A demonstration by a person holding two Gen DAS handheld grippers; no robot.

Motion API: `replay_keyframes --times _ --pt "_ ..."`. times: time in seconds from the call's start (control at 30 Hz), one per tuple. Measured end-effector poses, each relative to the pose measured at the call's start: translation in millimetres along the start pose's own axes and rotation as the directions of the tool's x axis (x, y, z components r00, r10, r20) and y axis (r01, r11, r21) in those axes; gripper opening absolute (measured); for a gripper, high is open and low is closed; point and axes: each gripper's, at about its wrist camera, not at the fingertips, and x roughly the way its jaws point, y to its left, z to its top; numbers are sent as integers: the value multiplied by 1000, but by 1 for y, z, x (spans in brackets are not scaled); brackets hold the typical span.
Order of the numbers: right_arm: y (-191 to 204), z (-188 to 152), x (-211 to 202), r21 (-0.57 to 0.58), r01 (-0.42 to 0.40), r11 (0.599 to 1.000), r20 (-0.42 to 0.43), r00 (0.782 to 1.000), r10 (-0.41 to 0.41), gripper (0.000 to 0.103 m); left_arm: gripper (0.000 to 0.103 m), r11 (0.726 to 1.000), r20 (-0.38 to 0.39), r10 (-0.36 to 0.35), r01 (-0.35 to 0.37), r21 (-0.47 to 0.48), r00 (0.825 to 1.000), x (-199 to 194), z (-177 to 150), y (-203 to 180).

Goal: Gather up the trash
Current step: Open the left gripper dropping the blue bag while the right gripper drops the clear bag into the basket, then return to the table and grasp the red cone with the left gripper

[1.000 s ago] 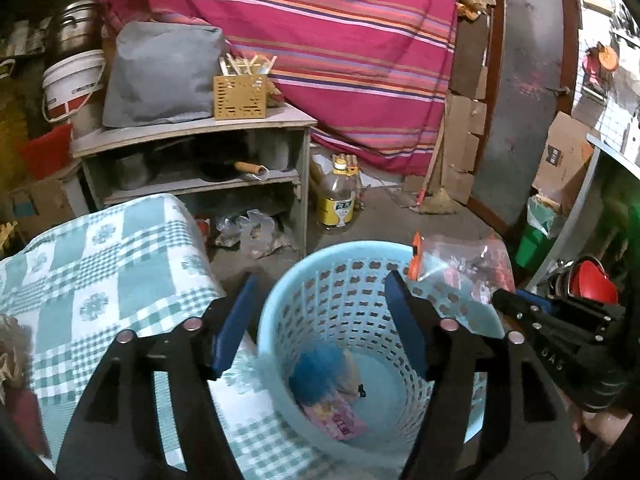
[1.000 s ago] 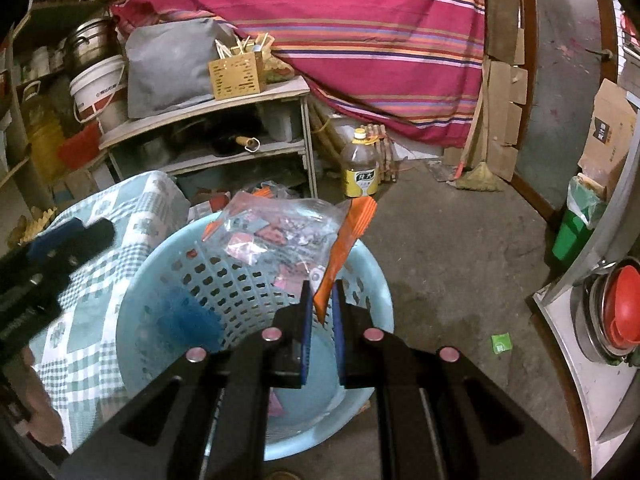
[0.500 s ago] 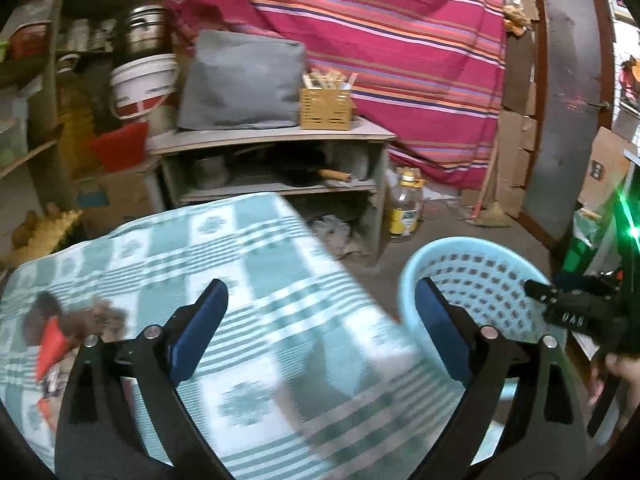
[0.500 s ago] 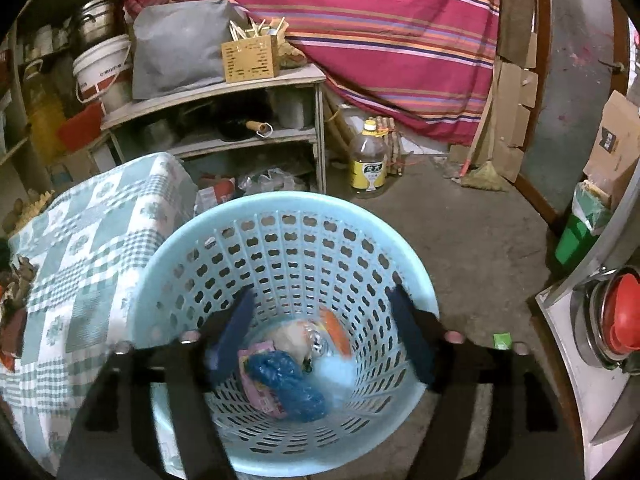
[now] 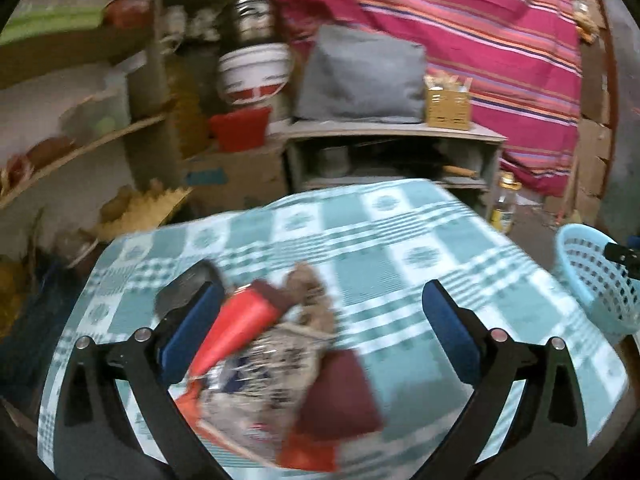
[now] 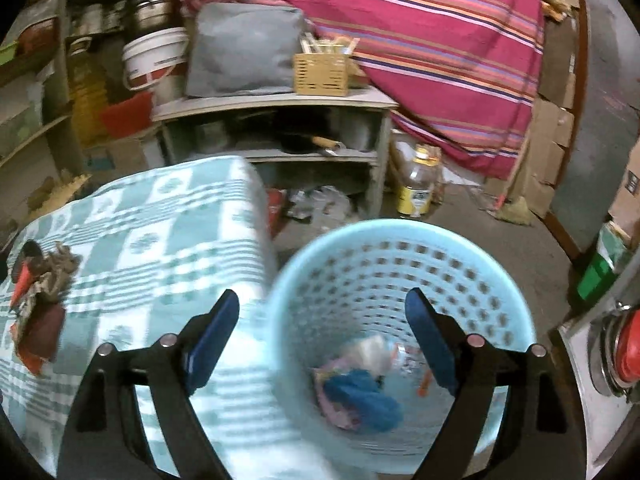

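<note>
Some trash lies in the basket (image 6: 400, 280), a wrapper pile (image 5: 280, 360) remains on the worktop (image 5: 400, 248), both hand-held grippers wide, empty.

- A table under a green-and-white checked cloth (image 5: 400, 240) carries a blurred heap of trash (image 5: 280, 360): red wrapper, dark red packet, brownish scraps.
- The floor (image 6: 500, 240) holds the blue basket (image 6: 516, 320), just beside the table, and an oil bottle (image 6: 418, 184).
- A grey shelf unit (image 6: 280, 100) bears a grey bag (image 6: 244, 52) and a wooden box (image 6: 320, 74).
</note>
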Motion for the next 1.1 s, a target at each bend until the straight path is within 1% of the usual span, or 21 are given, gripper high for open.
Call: replay_keyframes --times 0.07,0.17,0.23,0.33,0.47,0.67,0.73,0.77,0.8,0.83,0.87,0.93,1.0,1.07,1.1 --pt "14 1 2 -10 -12 1000 -2 1000 12 84 97 999 -35 -1 -1 -51 999 8 -6 26" --pt "39 4 9 -14 -33 999 -2 999 33 84 97 998 -63 14 -18 -66 998 17 -12 47" --pt "51 5 14 -5 -47 999 -5 999 47 89 97 997 -74 31 -36 -61 997 21 -17 58" --pt "72 7 21 -17 -60 998 -9 998 60 90 97 998 -99 35 -40 -54 995 28 -25 68" --pt "101 6 31 -51 -71 996 -24 997 70 91 97 999 -133 48 -51 -19 990 39 -35 76" --pt "126 5 42 -88 -84 993 -43 996 80 91 96 1000 -163 24 -26 -13 986 49 -40 83" --pt "132 5 45 -95 -88 992 -50 995 84 91 89 1000 -168 13 -14 -4 986 53 -41 83" --pt "134 5 46 -98 -90 991 -54 995 85 91 88 1000 -173 11 -11 -3 985 55 -41 83" --pt "136 5 47 -101 -92 991 -57 995 86 91 85 1000 -179 5 -6 -4 984 58 -41 83" --pt "138 5 48 -103 -92 990 -58 995 86 91 78 1000 -185 1 -1 -3 983 60 -42 83" --pt "140 4 49 -109 -94 990 -60 994 87 91 75 1000 -191 -5 4 -3 982 62 -42 83" --pt "143 3 48 -116 -95 989 -60 994 89 91 61 1000 -197 -16 14 -8 980 65 -42 83" --pt "145 2 48 -124 -97 988 -62 994 90 91 55 999 -192 -29 27 -17 981 65 -42 85" --pt "148 1 49 -130 -100 986 -65 994 92 91 51 999 -184 -36 32 -27 982 64 -41 86" --pt "148 1 48 -131 -102 986 -65 993 94 91 46 999 -180 -41 36 -31 983 63 -41 87"
